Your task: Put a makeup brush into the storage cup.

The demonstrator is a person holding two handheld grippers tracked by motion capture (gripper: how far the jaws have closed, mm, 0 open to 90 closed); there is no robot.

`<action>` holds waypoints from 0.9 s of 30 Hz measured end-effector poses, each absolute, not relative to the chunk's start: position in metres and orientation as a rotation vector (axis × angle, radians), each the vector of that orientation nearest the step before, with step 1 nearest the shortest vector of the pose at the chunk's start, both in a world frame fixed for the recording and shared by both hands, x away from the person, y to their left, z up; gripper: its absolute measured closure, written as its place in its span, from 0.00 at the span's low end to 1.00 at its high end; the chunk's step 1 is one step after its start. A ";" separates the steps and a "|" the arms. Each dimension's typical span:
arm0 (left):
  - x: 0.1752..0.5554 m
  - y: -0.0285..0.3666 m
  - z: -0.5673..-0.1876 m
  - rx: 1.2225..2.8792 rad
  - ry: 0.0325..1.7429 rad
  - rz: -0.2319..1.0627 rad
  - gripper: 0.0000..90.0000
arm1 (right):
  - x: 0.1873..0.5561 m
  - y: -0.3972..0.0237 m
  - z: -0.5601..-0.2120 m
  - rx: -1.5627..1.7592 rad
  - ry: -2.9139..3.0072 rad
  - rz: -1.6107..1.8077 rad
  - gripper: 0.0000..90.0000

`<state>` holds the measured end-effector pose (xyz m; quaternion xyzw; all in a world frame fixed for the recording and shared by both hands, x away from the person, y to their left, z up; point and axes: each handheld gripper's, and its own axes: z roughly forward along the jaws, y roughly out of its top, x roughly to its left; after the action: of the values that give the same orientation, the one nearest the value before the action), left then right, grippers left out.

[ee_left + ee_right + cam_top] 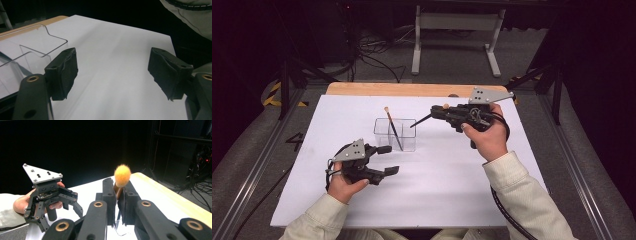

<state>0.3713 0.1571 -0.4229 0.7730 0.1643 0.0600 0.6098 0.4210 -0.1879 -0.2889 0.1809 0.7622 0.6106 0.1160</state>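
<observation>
A clear plastic box (395, 134) stands in the middle of the white sheet (437, 180), with a thin dark-handled brush (393, 129) leaning inside it, pale tip up. To its right, my right gripper (435, 111) hangs above the sheet, shut on a second brush (122, 175) with a fluffy orange head. That brush's black handle (419, 121) points down-left toward the box's rim. My left gripper (388, 160) rests low in front of the box, open, with nothing between its pads (63, 72). The box's wall (30, 50) lies just left of that gripper.
The sheet covers a wooden table whose far edge (412, 89) shows bare. Behind it, on the floor, are a white metal stand (457, 30) and tangled cables (372, 50). Grey rails (267, 145) run along both sides.
</observation>
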 end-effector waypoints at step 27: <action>0.370 0.169 -0.422 1.738 0.470 0.231 0.01 | 0.441 -0.148 -0.281 0.502 2.344 1.634 0.93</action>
<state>0.3701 0.1688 -0.4222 0.7545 0.2039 0.1003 0.6157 0.4412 -0.1479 -0.2805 0.1718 0.8021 0.5593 0.1198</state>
